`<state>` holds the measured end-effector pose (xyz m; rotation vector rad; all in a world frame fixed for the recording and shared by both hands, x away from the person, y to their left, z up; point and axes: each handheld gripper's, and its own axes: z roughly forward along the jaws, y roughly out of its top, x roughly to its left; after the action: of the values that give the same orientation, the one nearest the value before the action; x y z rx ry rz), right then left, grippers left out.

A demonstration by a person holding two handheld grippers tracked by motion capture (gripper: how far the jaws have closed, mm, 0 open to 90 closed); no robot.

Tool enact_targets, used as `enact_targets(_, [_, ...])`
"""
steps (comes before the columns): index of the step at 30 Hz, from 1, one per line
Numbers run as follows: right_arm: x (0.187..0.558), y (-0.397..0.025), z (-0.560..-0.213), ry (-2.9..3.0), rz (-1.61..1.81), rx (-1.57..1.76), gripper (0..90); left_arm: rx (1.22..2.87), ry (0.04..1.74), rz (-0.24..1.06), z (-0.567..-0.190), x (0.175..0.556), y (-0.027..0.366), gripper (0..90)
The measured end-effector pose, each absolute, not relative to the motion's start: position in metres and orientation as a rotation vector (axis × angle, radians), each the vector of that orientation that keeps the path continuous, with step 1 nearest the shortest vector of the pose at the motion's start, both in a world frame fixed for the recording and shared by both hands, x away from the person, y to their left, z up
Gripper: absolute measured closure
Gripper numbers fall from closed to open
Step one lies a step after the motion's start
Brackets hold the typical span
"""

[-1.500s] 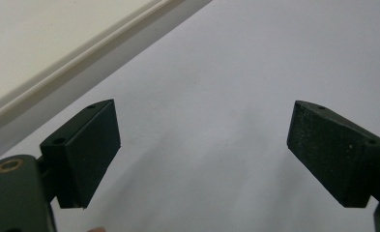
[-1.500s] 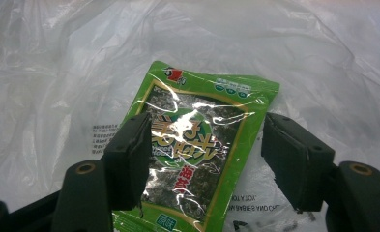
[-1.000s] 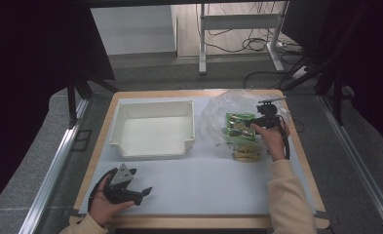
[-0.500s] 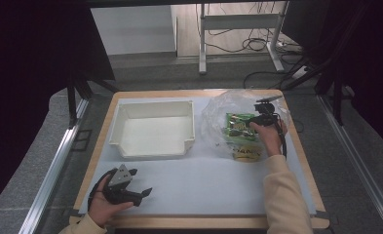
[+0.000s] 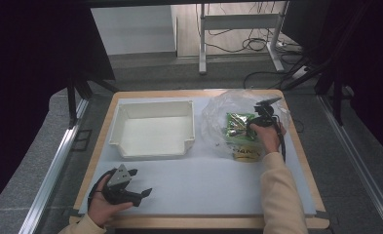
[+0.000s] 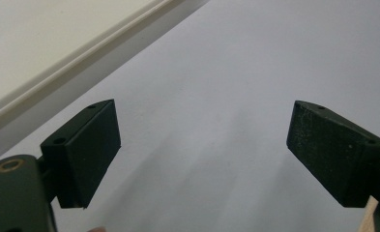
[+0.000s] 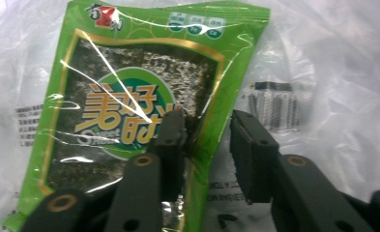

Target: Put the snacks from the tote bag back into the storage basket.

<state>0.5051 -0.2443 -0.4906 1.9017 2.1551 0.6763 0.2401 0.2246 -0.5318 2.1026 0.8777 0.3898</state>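
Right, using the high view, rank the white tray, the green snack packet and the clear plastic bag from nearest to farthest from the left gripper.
1. White tray: just beyond the left gripper, at the table's left.
2. Clear plastic bag: far right; its near edge is closer than the packet.
3. Green snack packet: inside the bag, by the right gripper.

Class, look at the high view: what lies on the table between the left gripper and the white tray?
Nothing: in the high view, just bare white table cover separates the left gripper from the white tray. The left gripper view shows the same bare stretch up to the tray's rim.
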Motion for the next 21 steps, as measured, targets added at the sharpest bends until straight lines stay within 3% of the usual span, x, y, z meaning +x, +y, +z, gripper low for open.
enact_targets(14, [0.506,-0.226,-0.489,2.111,0.554,1.916,83.0,2.101,0.904,0.392,-0.533,0.242,0.222,11.8])
enact_targets(21, [0.506,-0.218,-0.489,2.084,0.515,1.880,86.2,2.098,0.895,0.395,-0.532,0.242,0.224,11.9])
